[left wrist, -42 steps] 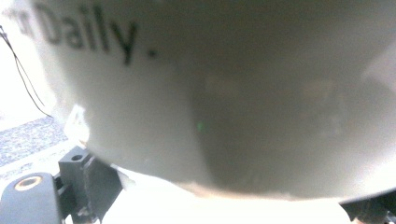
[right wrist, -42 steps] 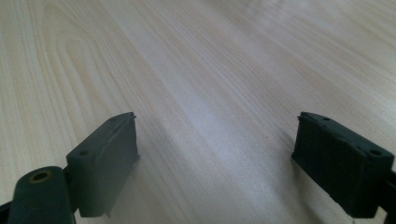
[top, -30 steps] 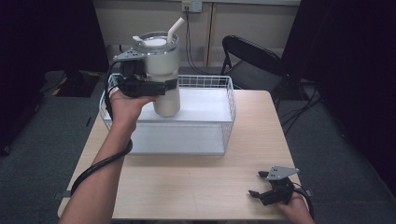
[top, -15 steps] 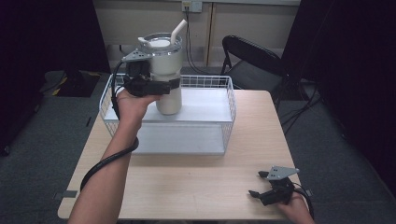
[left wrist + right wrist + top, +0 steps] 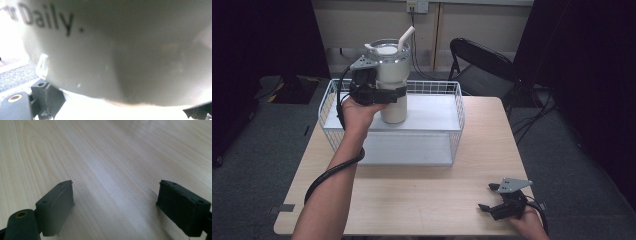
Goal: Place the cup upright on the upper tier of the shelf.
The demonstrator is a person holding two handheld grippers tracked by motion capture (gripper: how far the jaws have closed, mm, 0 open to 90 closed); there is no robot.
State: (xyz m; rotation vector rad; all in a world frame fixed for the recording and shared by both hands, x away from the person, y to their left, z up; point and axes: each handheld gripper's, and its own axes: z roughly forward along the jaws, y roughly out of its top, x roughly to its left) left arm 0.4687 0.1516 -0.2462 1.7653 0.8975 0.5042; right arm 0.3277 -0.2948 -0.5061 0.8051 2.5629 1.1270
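The left gripper (image 5: 387, 93) clamps the white tumbler (image 5: 393, 80) above the wire basket (image 5: 458, 120). At 5 o'clock on the table (image 5: 422, 195), the right gripper (image 5: 486, 197) rests with its 2 jaws spread.

We see a pale wood-grain tabletop (image 5: 412, 195). A white wire basket (image 5: 447, 125) stands on it toward twelve o'clock. At about five o'clock, the right hand-held gripper (image 5: 486, 197) rests low at the near edge, its jaws spread apart.

In the left gripper view the tumbler (image 5: 120, 50) is so close it blurs, and its printed wording runs off the top-left edge, only "Daily." legible. In the high view the left claw (image 5: 384, 94) hides part of its wall; the right hand (image 5: 524, 222) is cut off by the bottom edge.
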